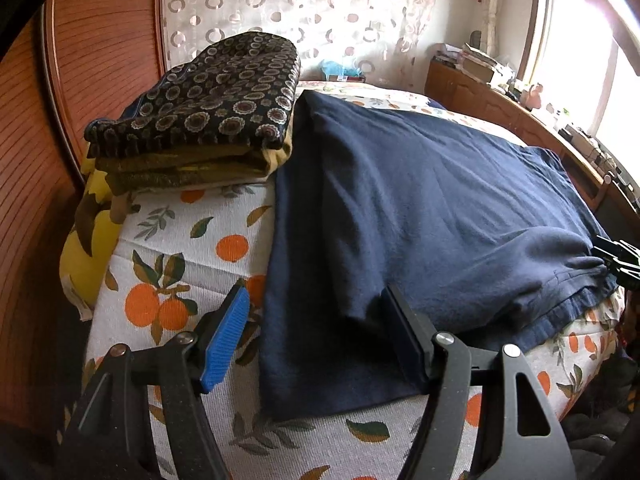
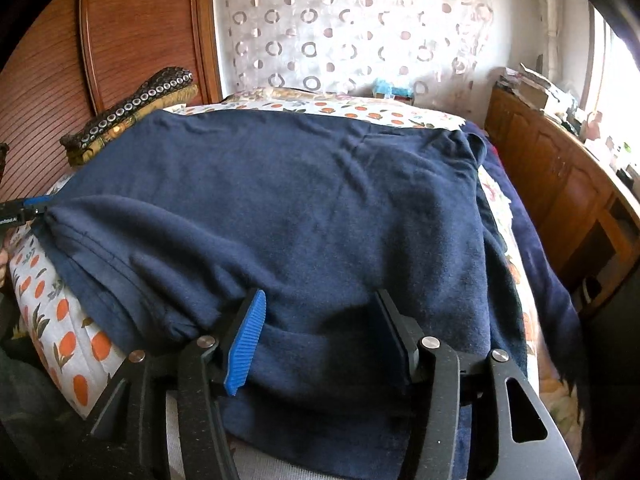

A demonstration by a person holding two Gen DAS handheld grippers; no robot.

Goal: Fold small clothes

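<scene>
Here, navy garment (image 1: 420,200) on the bed (image 1: 192,248), near edge between both spread grippers, left gripper (image 1: 316,336), right gripper (image 2: 320,332), neither pinching.

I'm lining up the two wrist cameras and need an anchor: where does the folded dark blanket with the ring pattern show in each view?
Left wrist view: the ring-patterned blanket lies upper left, large, beside the navy garment.
Right wrist view: the same blanket shows far left, small, behind the garment's far corner.
Shared landmark: the circle-print curtain behind the bed.
</scene>
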